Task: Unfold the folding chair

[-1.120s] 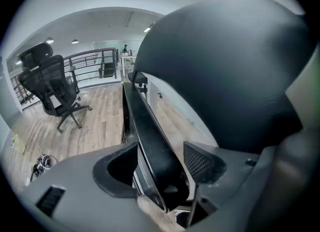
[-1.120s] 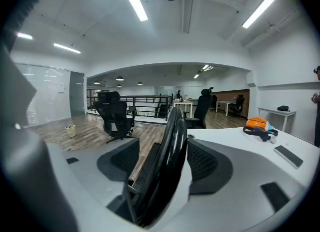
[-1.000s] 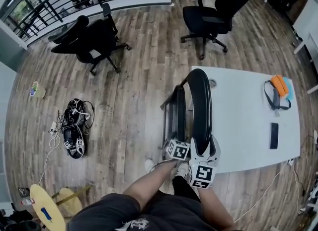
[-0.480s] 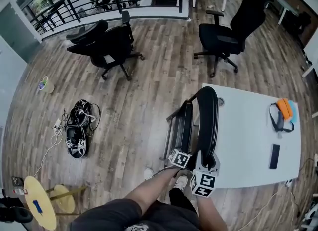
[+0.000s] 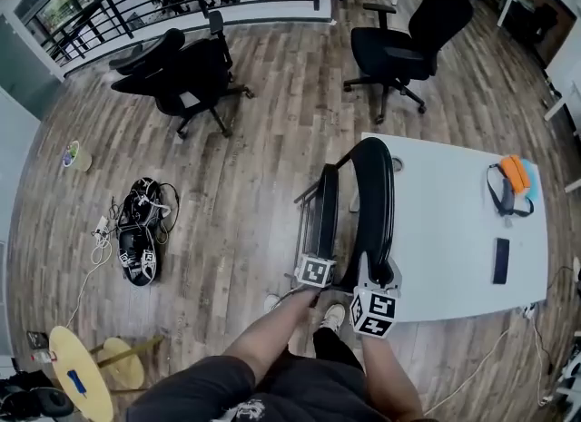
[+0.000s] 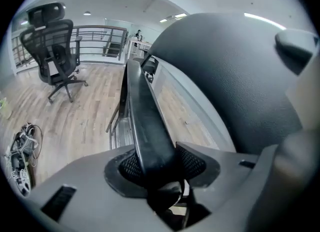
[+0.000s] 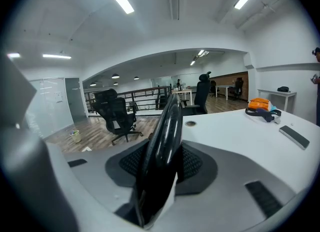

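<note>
The folding chair [image 5: 368, 202] is seen edge-on at centre frame, long axis running bottom to top; its near edges are pinched by the closing jaws of the left gripper [image 5: 320, 257] and right gripper [image 5: 375, 275].

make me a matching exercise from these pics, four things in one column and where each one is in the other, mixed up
1 left tool
2 right tool
3 orange item
4 cable tangle

a on the white table
b on the wood floor
c on the folding chair's thin flat panel
d on its wide curved panel

Pairs: 1-c, 2-d, 3-a, 4-b. Both tools' jaws are closing, each with its panel between them.
</note>
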Demonstrator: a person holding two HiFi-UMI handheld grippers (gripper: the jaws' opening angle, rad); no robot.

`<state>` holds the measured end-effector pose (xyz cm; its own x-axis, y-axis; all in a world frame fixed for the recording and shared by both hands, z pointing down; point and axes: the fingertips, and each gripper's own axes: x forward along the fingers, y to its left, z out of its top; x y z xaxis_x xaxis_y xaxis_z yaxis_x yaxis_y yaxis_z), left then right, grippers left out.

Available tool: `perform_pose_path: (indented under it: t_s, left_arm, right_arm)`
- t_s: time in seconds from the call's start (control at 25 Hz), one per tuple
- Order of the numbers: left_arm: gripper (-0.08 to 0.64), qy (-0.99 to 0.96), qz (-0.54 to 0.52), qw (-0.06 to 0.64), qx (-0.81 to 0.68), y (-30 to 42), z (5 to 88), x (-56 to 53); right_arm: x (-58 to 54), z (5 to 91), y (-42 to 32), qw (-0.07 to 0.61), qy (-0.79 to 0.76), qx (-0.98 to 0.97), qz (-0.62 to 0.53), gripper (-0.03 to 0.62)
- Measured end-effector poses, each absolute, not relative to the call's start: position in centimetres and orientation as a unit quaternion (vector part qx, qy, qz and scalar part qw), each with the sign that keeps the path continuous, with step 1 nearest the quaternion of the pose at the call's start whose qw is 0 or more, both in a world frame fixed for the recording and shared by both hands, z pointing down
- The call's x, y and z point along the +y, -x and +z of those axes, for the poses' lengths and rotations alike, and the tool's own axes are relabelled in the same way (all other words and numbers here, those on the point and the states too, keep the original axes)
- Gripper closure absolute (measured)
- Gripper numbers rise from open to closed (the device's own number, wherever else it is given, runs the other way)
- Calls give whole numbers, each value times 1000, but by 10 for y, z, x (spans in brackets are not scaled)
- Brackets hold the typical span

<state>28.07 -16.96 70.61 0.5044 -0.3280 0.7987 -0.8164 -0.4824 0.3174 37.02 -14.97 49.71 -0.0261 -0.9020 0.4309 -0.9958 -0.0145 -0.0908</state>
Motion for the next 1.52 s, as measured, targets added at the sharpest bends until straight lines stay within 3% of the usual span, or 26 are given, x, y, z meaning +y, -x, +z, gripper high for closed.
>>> perform_pose_path:
  t_s: [0.4,0.8,1.16,1.52]
  left_arm:
    - [387,-769,283,412,-399,-189,702,-178]
    - [377,-786,215,448,-368,-71,712,-198]
    - [373,-790,103,509,-324,57,759,-224]
    - [374,-765,-14,557,-322,140,819,-249]
  right_arm:
    - [-149,502,-349,112,-678,-696,206,440]
    - [-162,499,-269,103,-693,-687,193,443]
    - [-177,516,-201,75,-699,-685,189,449]
    - [-183,551,-189,28,-701,-683,201,449]
